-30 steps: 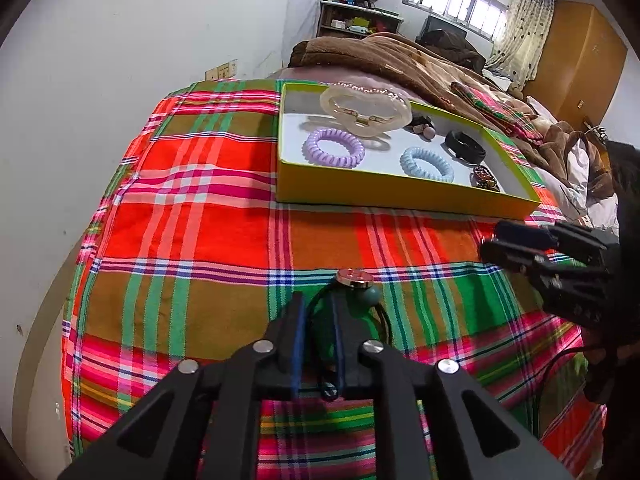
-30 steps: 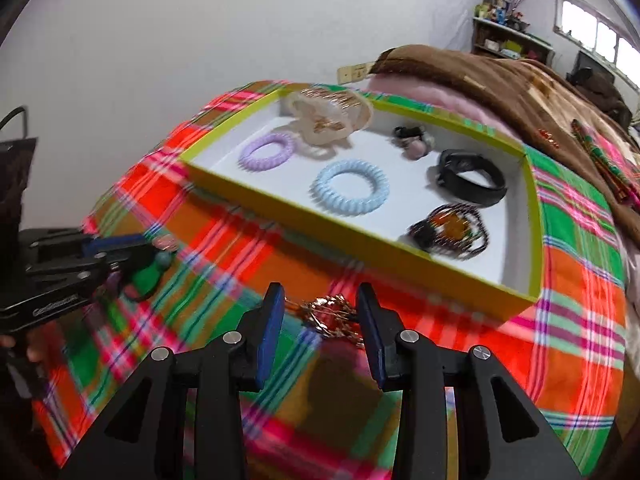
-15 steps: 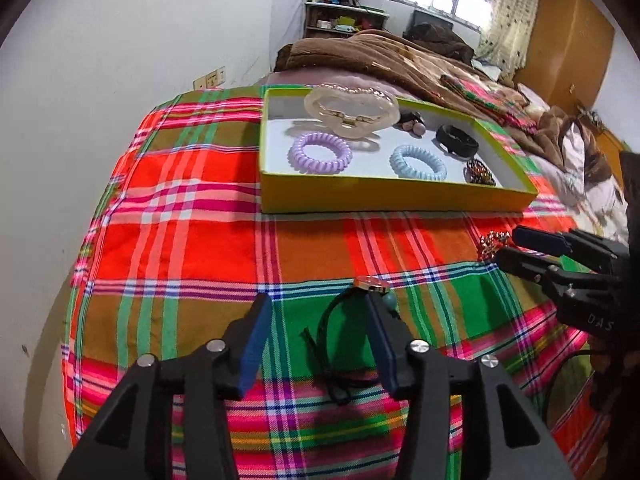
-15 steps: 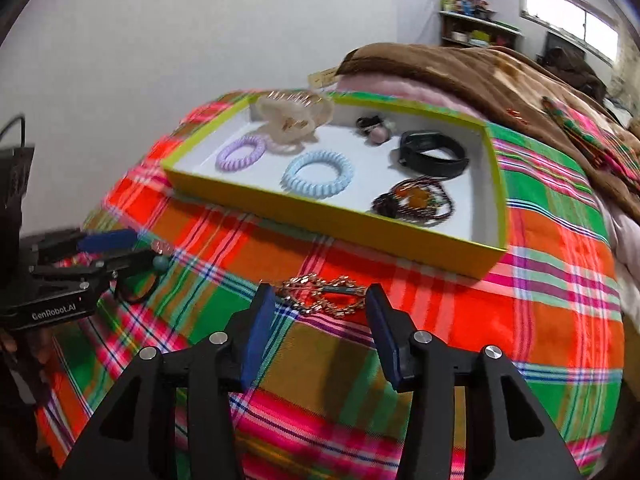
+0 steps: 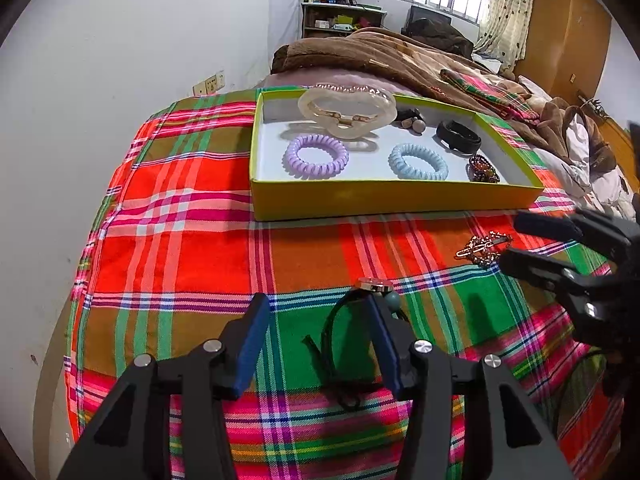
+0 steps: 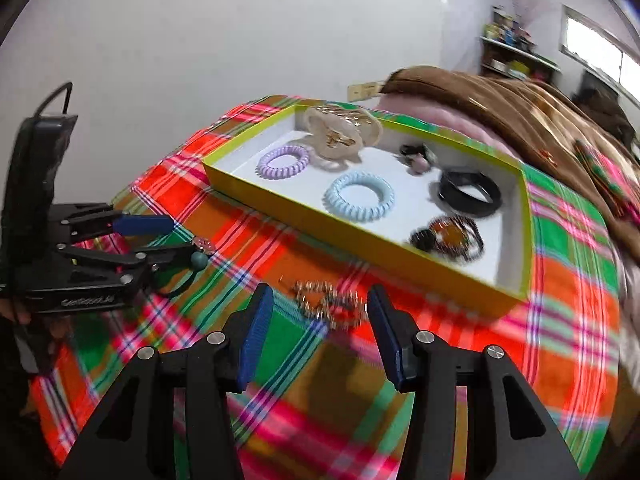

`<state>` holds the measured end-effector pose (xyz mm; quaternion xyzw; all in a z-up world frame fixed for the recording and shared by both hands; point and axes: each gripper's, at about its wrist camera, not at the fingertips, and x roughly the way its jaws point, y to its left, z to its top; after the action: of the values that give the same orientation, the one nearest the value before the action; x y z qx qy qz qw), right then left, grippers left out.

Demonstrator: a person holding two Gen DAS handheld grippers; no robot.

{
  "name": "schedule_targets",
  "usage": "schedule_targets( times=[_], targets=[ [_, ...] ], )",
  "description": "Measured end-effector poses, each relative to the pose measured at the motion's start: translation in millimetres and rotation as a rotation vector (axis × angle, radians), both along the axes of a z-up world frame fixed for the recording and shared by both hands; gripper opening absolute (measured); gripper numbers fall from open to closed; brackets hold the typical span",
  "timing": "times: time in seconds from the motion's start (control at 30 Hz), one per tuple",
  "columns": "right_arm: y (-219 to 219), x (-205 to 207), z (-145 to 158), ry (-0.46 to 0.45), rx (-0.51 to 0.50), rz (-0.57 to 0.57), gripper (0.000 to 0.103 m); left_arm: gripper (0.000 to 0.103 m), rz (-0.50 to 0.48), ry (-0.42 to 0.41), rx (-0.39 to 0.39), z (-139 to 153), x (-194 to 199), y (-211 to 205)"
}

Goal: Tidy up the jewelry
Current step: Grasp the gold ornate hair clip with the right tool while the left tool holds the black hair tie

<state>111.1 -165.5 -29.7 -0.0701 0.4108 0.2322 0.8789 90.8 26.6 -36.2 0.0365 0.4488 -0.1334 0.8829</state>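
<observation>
on the plaid bedspread (image 5: 192, 248), a light, limp black cord bracelet (image 5: 340, 344) is framed by the wide left gripper (image 5: 316, 340), best pinched at its stiff gold charm (image 5: 370, 285).

Inside the shallow yellow-green cardboard tray (image 5: 392, 196): two spiral coil hair ties, one lilac (image 5: 317, 156), one pale blue (image 5: 418, 161); one translucent beige hair claw (image 5: 347, 109); one black band (image 5: 458, 141); one dark beaded bracelet (image 5: 483, 168). On the plaid cloth (image 5: 180, 240): one gold chain clip (image 5: 484, 248); one black cord hair tie (image 5: 352, 344).

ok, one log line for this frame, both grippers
left gripper: open over black cord | right gripper: open at gold clip | both off tray
</observation>
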Motion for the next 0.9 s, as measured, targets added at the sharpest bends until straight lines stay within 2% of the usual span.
schedule_targets(
  times=[0.1,0.27,0.47,0.5,0.53,0.57,0.6,0.7,0.77,0.83,0.9],
  targets=[
    [7,14,-10,0.03,-0.048,0.041,0.05,0.055,-0.004,0.0,0.009,0,1,-2],
    [10,19,-16,0.046,-0.065,0.098,0.05,0.059,-0.032,-0.005,0.043,-1,5,-9],
    [10,11,-16,0.042,-0.051,0.088,0.049,0.061,-0.073,-0.014,0.059,-2,8,-20],
    [10,9,-16,0.037,-0.051,0.082,0.045,0.061,-0.083,-0.013,0.061,-2,9,-23],
    [10,9,-15,0.033,-0.048,0.073,0.036,0.061,-0.099,-0.011,0.059,-2,8,-25],
    [10,9,-15,0.029,-0.049,0.062,0.036,0.06,-0.112,-0.014,0.063,-2,7,-28],
    [10,9,-16,0.029,-0.049,0.056,0.036,0.058,-0.122,-0.019,0.068,-2,6,-30],
    [12,7,-16,0.021,-0.056,0.06,0.036,0.04,-0.145,-0.018,0.064,0,5,-34],
    [12,4,-16,0.019,-0.055,0.058,0.036,0.018,-0.159,-0.014,0.062,1,4,-37],
    [11,2,-15,0.016,-0.051,0.05,0.036,0.008,-0.166,-0.013,0.066,2,3,-40],
    [11,0,-15,0.012,-0.047,0.045,0.036,0.005,-0.159,-0.012,0.049,2,2,-40]
  ],
)
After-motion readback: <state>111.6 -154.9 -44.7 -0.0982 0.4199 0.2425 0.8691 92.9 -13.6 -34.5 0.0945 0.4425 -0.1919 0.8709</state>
